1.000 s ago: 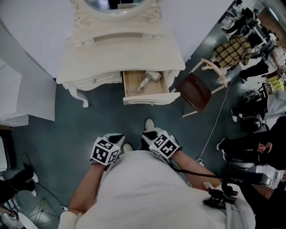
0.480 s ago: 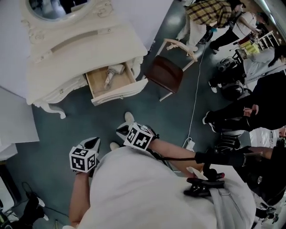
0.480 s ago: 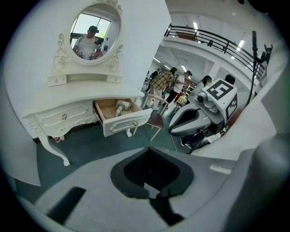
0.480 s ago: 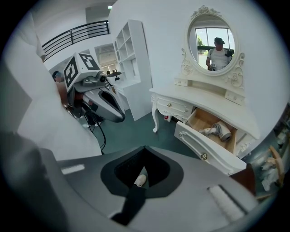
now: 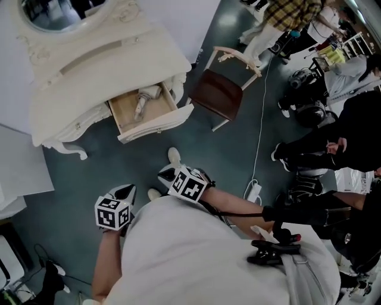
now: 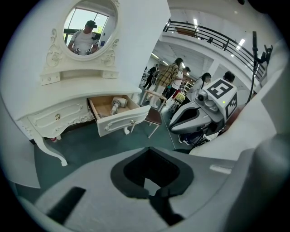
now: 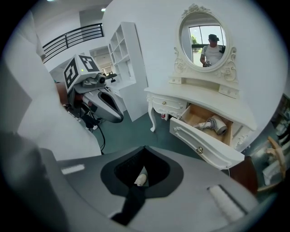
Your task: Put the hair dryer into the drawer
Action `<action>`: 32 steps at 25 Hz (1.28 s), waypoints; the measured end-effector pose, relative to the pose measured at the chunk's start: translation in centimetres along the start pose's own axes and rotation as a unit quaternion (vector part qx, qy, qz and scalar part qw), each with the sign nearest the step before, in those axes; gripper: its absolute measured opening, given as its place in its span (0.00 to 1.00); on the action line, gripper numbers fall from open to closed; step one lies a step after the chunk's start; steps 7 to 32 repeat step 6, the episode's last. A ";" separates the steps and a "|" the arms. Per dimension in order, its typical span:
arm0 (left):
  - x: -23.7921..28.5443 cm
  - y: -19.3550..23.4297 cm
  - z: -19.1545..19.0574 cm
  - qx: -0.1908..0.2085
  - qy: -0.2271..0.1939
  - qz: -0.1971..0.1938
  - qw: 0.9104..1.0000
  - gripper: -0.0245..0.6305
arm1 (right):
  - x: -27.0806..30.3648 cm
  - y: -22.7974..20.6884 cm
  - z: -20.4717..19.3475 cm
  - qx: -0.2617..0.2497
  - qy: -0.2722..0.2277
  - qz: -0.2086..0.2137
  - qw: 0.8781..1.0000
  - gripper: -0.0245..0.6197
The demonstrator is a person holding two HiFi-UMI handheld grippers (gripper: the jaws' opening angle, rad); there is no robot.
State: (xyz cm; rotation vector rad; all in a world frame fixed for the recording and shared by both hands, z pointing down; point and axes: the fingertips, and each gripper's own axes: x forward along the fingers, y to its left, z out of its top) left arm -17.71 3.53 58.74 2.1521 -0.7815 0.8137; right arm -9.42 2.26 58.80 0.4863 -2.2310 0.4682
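Closest to the camera, the left gripper (image 5: 125, 192) and the right gripper (image 5: 166, 174) are held side by side against the front of the person's pale shirt (image 5: 196, 256), apart from each other, each with its marker cube uppermost. Both forearms are bent forward from the torso, and both grippers are angled downward toward the floor (image 5: 89, 173) and the furniture beyond. In each gripper view the jaws are seen brought fully together along a single seam, and nothing is gripped by either one. A pale shoe (image 5: 174, 156) is seen on the floor just ahead of the right gripper. Farther out, the drawer (image 5: 155, 125) of the white dressing table (image 5: 89, 71) is pulled open, well apart from both grippers. The hair dryer (image 5: 146, 98) is located inside this drawer, laid flat on the wooden bottom. Its long axis is set diagonally across the drawer, with the handle end directed toward the drawer front and the rounded body toward the back, under the table top. The direction of the nozzle cannot be determined. An oval mirror (image 5: 53, 12) is mounted above the table top. A brown-seated chair (image 5: 217, 95) is placed beside the open drawer, and several people (image 5: 333, 149) are seen beyond it.
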 end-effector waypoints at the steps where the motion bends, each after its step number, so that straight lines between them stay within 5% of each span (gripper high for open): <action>1: 0.6 -0.1 0.4 0.002 0.003 -0.003 1.000 0.04 | -0.3 -0.6 -0.4 0.006 0.000 -0.003 1.000 0.04; 6: 3.3 -0.1 3.1 0.003 0.010 -0.016 1.000 0.04 | -1.7 -4.3 -1.5 0.026 0.006 -0.018 0.999 0.04; 32: 3.3 -0.1 3.1 0.003 0.010 -0.016 1.000 0.04 | -1.7 -4.3 -1.5 0.026 0.006 -0.018 0.999 0.04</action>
